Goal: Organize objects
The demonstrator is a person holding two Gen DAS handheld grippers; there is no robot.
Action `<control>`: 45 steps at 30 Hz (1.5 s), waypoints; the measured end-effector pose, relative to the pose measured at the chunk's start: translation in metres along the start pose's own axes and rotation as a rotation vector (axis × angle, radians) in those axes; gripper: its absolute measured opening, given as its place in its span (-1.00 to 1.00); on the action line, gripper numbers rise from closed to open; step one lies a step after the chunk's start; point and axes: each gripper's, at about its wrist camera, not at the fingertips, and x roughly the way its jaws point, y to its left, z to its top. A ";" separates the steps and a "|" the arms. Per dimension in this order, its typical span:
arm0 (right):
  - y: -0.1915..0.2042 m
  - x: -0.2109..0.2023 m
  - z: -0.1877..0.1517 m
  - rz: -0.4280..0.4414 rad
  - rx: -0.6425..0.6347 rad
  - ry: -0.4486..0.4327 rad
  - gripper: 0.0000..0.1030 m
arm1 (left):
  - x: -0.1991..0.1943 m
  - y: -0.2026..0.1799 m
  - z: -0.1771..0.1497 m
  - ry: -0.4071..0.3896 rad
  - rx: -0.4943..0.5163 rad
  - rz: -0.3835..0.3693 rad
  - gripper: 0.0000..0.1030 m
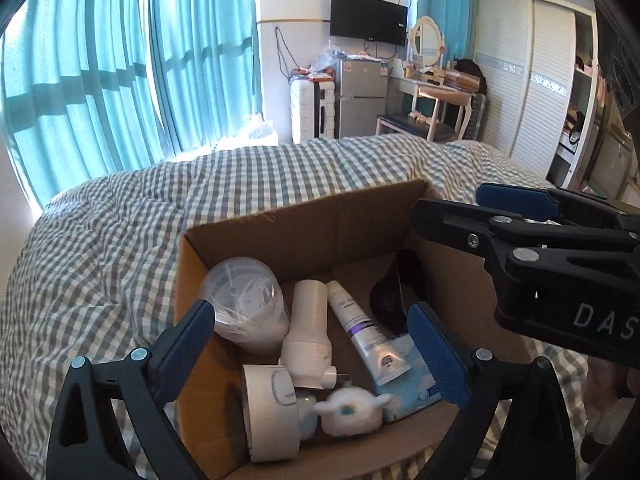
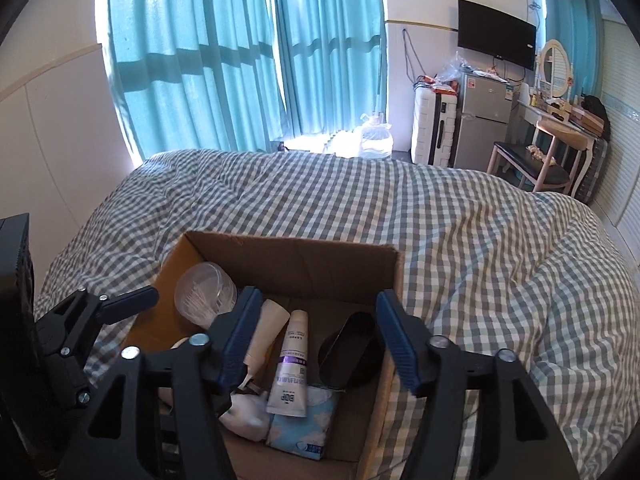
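Note:
An open cardboard box (image 1: 304,220) (image 2: 296,260) sits on the checked bed. Inside lie a clear plastic cup (image 1: 244,296) (image 2: 206,294), a white cylindrical bottle (image 1: 308,332), a white tube with a purple band (image 1: 360,328) (image 2: 290,368), a black case (image 1: 394,300) (image 2: 348,350), a light blue packet (image 1: 408,388) (image 2: 300,428), a white tape roll (image 1: 270,412) and a small white plush toy (image 1: 352,410). My left gripper (image 1: 316,340) is open and empty over the box. My right gripper (image 2: 316,336) is open and empty over the box; it also shows in the left wrist view (image 1: 452,204).
The grey-and-white checked bedspread (image 2: 460,240) surrounds the box. Teal curtains (image 2: 240,52), a water jug (image 2: 374,138), a white suitcase (image 2: 434,128), a small fridge (image 2: 482,120), a wall TV (image 2: 496,34), a dressing table with chair (image 2: 548,148) and a wardrobe (image 1: 532,80) stand beyond.

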 end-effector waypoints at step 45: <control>0.047 -0.263 -0.122 -0.187 0.035 -0.431 0.96 | -0.249 0.008 -0.091 -0.297 -0.152 0.188 1.00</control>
